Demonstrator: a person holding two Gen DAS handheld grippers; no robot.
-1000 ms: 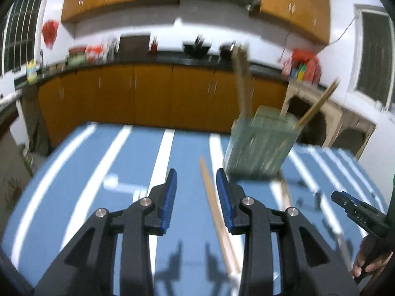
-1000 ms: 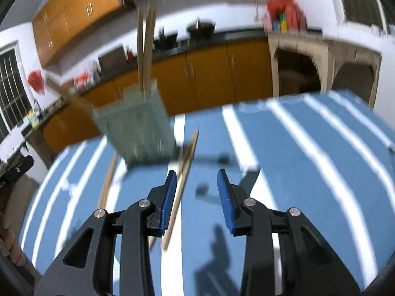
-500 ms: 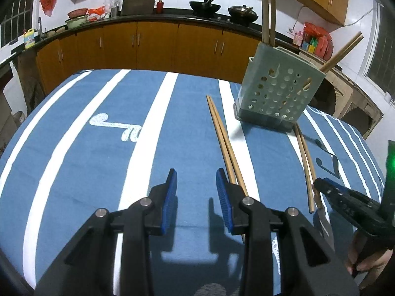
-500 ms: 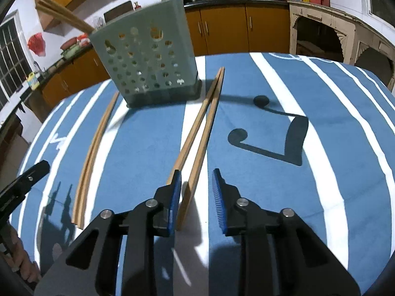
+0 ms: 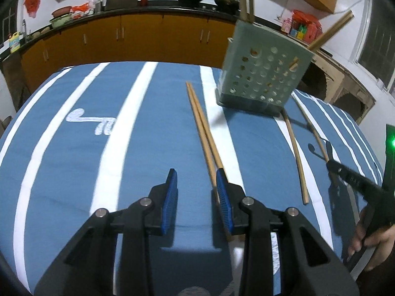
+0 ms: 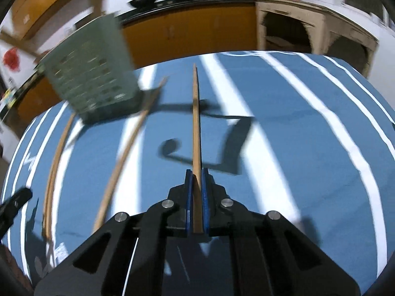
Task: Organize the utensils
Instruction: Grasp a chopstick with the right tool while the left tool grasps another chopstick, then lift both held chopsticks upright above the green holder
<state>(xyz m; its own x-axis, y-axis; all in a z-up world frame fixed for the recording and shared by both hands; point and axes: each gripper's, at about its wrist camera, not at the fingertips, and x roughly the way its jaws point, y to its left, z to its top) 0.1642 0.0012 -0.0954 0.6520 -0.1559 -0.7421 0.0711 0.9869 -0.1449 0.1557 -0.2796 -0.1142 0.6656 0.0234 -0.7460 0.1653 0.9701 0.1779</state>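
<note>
A pale green perforated utensil holder [image 5: 261, 74] stands on the blue striped tablecloth [image 5: 74, 162] and holds several chopsticks; it also shows in the right wrist view [image 6: 91, 79]. My left gripper [image 5: 196, 180] is open, low over the cloth, with a pair of wooden chopsticks [image 5: 202, 128] lying along its right finger. My right gripper [image 6: 196, 175] is shut on one chopstick [image 6: 196, 123] that points forward above the cloth. A second chopstick [image 6: 130, 143] lies to its left, and the pair [image 6: 55, 162] lies further left.
Orange kitchen cabinets [image 5: 138, 37] with a dark counter run behind the table. A pale wooden stand [image 6: 313, 32] is at the back right. My right gripper also shows at the right edge of the left wrist view [image 5: 345, 172].
My right gripper has shut on one chopstick of its pair and lifted it, swinging it right. My left gripper has moved closer to the other pair and stays open.
</note>
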